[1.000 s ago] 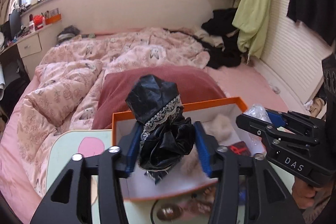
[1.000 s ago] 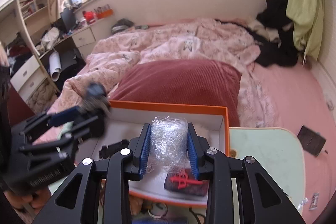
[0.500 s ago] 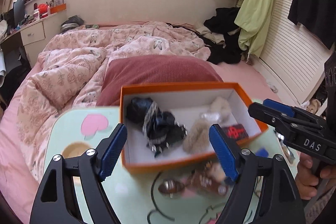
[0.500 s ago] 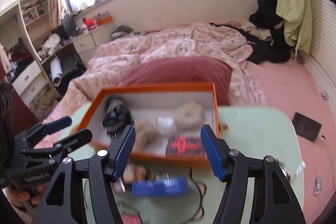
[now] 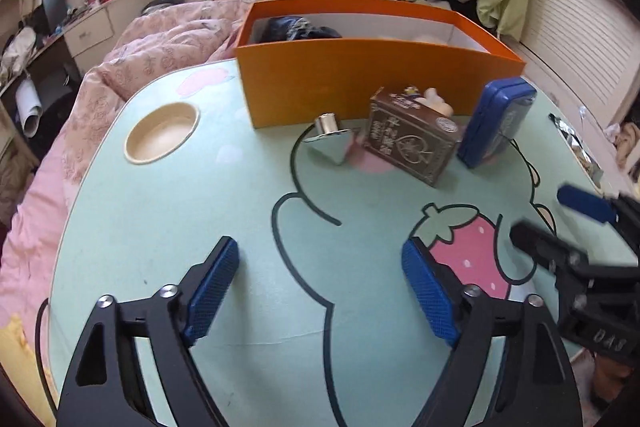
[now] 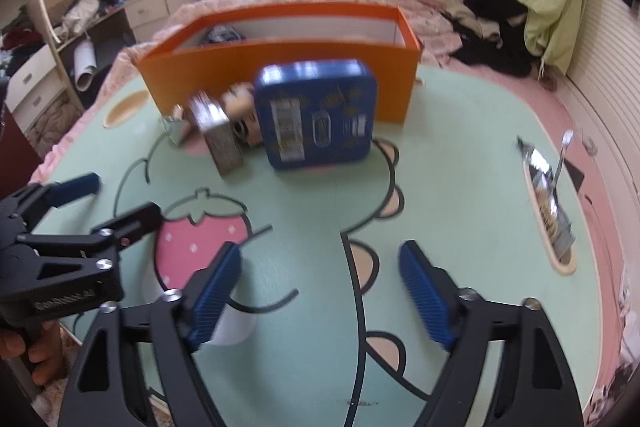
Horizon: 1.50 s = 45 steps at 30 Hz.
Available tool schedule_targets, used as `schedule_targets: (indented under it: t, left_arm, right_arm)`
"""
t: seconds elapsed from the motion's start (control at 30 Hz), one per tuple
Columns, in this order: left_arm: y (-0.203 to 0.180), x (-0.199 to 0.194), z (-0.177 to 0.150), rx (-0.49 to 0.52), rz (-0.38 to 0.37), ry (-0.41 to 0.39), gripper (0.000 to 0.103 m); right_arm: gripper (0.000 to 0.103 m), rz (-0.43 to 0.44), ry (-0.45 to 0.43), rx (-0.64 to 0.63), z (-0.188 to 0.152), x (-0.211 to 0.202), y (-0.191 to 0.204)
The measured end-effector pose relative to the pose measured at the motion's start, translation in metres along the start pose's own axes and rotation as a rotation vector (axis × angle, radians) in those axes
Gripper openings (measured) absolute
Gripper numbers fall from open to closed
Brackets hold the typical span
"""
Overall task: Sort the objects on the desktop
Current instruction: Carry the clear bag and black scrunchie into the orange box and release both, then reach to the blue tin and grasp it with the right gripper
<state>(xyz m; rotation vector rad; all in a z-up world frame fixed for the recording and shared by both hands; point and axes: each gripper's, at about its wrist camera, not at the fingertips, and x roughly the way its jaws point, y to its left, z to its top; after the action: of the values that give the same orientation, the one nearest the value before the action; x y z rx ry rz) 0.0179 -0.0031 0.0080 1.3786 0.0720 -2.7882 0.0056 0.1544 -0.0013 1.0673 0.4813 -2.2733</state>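
An orange box [image 5: 360,79] [image 6: 304,63] stands at the far side of the green table; black cloth [image 5: 296,27] shows inside it. In front of it stand a brown card box [image 5: 412,143] [image 6: 218,135], a blue tin [image 5: 496,123] [image 6: 316,115], a small metal piece [image 5: 330,139] and a small figure [image 6: 240,103]. My left gripper [image 5: 320,291] is open and empty, low over the near table. My right gripper [image 6: 320,291] is open and empty too; it also shows in the left wrist view [image 5: 560,227].
The table [image 5: 180,227] has a round cup recess [image 5: 162,139] at its left and a long slot with foil and a metal tool [image 6: 548,195] at its right. A bed with pink bedding [image 5: 160,39] lies beyond the table.
Both grippers let go of their loads into the orange box, opened, then drew back and dropped low over the near table. The view now looks at the box's front wall.
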Motion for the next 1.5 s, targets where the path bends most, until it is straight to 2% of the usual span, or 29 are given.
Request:
schedule_targets:
  t: [0.03,0.13,0.83,0.93,1.0,1.13,1.33,1.37,1.43,1.5]
  left_arm:
    - [0.002,0.002,-0.001,-0.002,0.000,0.002,0.103]
    - [0.002,0.003,-0.006,-0.002,-0.002,-0.028,0.103]
    - [0.005,0.003,-0.004,-0.012,0.001,-0.039,0.103]
    - [0.005,0.002,-0.005,-0.013,0.000,-0.039,0.103]
    - [0.005,0.002,-0.005,-0.016,0.000,-0.039,0.103]
    - [0.005,0.002,-0.005,-0.019,0.002,-0.040,0.103]
    - [0.005,0.002,-0.005,-0.022,0.003,-0.040,0.103]
    - [0.005,0.002,-0.005,-0.023,0.004,-0.041,0.103]
    - [0.005,0.003,-0.005,-0.024,0.004,-0.041,0.103]
    - [0.005,0.003,-0.005,-0.024,0.004,-0.041,0.103]
  right_arm:
    - [0.103,-0.021,0.014,0.005,-0.001,0.004,-0.001]
    - [0.103,-0.016,0.010,-0.004,-0.002,0.006,0.000]
    - [0.103,-0.009,-0.007,-0.003,-0.001,0.003,0.001]
    - [0.103,0.035,-0.010,0.013,0.003,0.001,-0.004]
    - [0.103,0.083,-0.018,0.041,0.009,-0.001,-0.009]
    - [0.103,0.074,-0.066,0.090,0.031,-0.004,-0.015]
    - [0.103,0.056,-0.055,0.072,0.078,0.017,-0.007]
    - [0.101,0.066,-0.053,0.073,0.084,0.021,-0.006]
    - [0.068,0.092,-0.050,0.062,0.088,0.025,-0.005]
    - [0.068,0.101,-0.055,0.053,0.085,0.022,-0.004]
